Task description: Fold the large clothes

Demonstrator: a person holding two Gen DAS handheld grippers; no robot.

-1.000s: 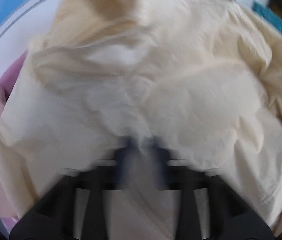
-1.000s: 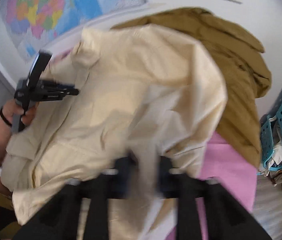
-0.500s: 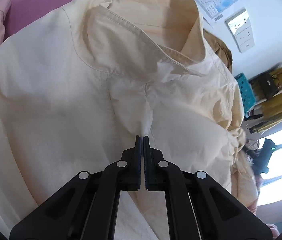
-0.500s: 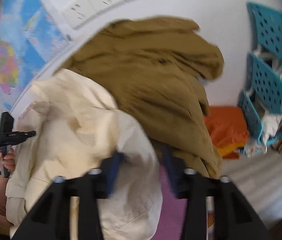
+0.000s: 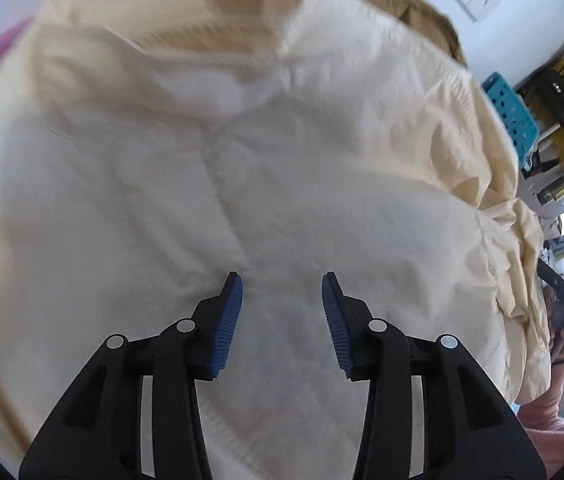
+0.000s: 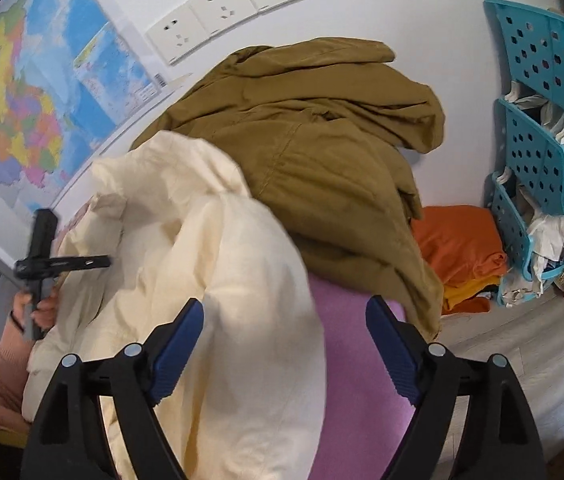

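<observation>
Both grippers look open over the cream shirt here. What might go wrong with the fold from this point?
1. The cream shirt lies bunched and rumpled, so a regrasp by the left gripper may pinch several layers.
2. The shirt edge overlaps the olive jacket; the right gripper, jaws open, might catch or drag both.
3. The collar looks crooked, so the fold may end up uneven.

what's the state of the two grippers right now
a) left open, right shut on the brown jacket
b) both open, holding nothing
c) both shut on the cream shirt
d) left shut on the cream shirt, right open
b: the left gripper and the right gripper both have their jaws spread wide, with the cream shirt lying loose and unpinched.
</observation>
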